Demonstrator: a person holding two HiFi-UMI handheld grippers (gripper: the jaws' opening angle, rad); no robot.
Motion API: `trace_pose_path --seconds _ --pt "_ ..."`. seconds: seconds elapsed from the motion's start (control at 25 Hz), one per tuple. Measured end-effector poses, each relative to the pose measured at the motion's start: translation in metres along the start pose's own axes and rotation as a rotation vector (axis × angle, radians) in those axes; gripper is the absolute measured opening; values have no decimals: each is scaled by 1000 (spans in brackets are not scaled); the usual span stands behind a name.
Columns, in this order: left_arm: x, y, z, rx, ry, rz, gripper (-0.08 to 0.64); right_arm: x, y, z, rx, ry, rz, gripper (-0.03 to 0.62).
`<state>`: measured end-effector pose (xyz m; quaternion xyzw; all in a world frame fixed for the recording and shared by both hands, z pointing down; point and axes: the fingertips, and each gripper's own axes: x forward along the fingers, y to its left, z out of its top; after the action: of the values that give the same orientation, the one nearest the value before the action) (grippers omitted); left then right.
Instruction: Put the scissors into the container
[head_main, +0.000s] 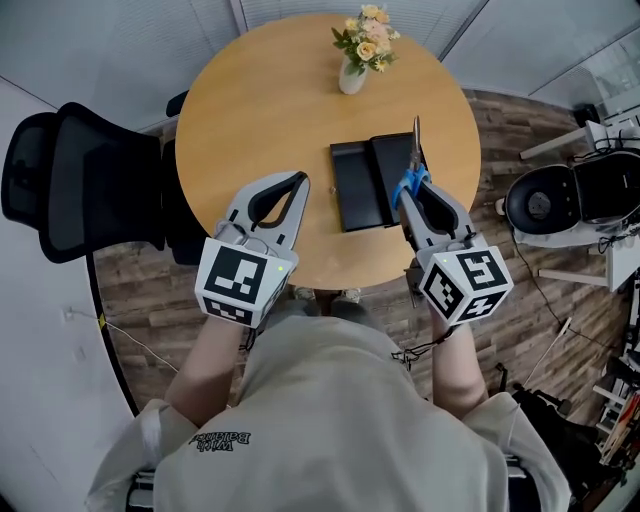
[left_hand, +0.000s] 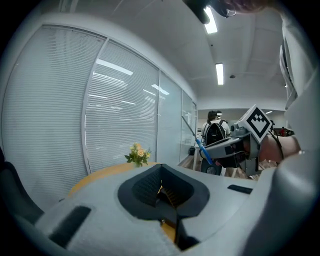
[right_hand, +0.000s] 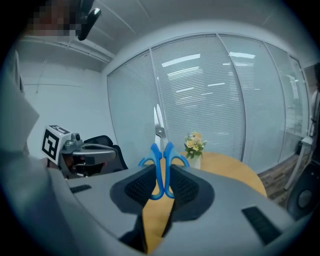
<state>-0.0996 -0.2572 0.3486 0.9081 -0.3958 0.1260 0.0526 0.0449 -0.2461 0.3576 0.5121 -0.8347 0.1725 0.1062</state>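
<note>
R gripper (right_hand: 161, 184) clamped on scissors (right_hand: 160, 150) by blue handles, blades pointing far. Held over right part of black container (head_main: 358, 185), near-right on table (head_main: 270, 110). L gripper (head_main: 297, 184) closed, empty, left of container, over table's near edge. Flowers (head_main: 363, 38) at far side.

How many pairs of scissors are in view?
1: the scissors are held by their blue handles in the right gripper, over the container on the table. No other pair shows.
</note>
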Motion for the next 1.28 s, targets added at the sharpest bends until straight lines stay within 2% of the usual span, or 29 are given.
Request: trace_pose_path --seconds 0.12,0.32,0.48,0.72,0.96,1.28 --pt "8 4 -10 -19 17 15 21 17 -3 -15 -20 58 32 97" --pt "23 6 -21 22 34 28 21 44 -14 -49 -20 147 41 97" --pt "35 7 -41 -13 78 13 21 62 -22 -78 -10 219 36 97" --pt "55 8 -79 -107 159 -10 21 82 -41 -127 -4 338 20 97" --pt "65 12 -113 -144 205 -2 21 101 -46 -177 73 468 51 97" --pt "77 12 -160 -213 272 -1 21 120 -54 -231 135 587 38 97"
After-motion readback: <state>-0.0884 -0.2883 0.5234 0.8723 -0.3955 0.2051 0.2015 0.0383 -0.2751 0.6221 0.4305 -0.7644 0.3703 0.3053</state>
